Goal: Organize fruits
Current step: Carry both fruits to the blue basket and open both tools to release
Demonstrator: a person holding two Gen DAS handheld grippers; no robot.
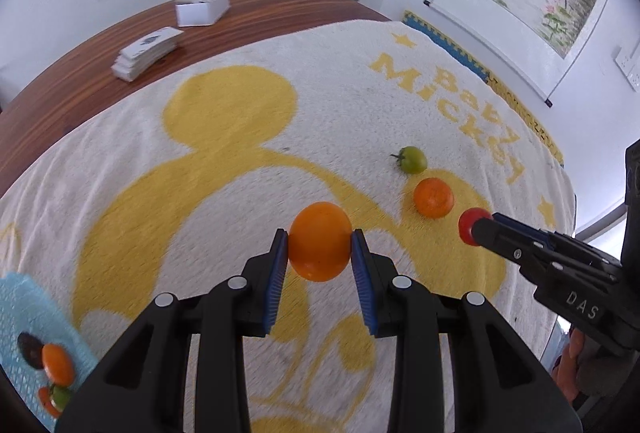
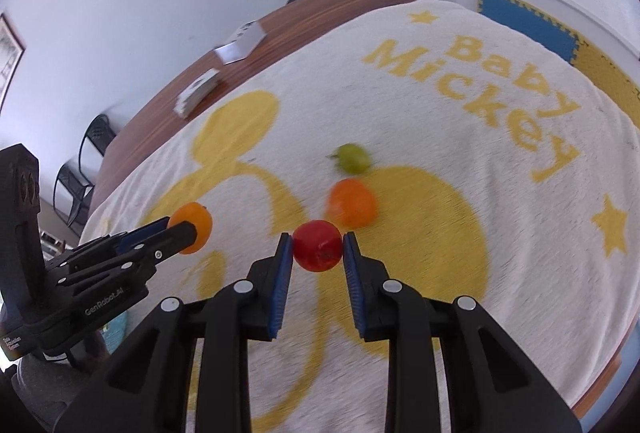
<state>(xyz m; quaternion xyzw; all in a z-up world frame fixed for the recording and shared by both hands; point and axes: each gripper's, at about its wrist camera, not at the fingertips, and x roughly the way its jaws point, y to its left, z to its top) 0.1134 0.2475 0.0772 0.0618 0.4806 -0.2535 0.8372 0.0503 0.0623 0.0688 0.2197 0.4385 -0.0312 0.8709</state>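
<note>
- Orange fruits: two; one (image 1: 319, 241) between the left fingers, one (image 1: 433, 198) beyond them.
- Red fruit (image 2: 318, 245): one, between the right fingers.
- Green fruit (image 1: 413, 159): one, farthest ahead.

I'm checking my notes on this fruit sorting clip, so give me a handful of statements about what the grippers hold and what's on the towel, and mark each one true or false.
1. The left gripper is shut on the orange fruit. True.
2. The right gripper is open, holding nothing. False: it is shut on the red fruit.
3. A green fruit and a second orange fruit lie on the towel. True.
4. The green fruit lies in the blue basket. False: it lies on the towel.
5. Stacked cards sit on the wooden table. True.
</note>
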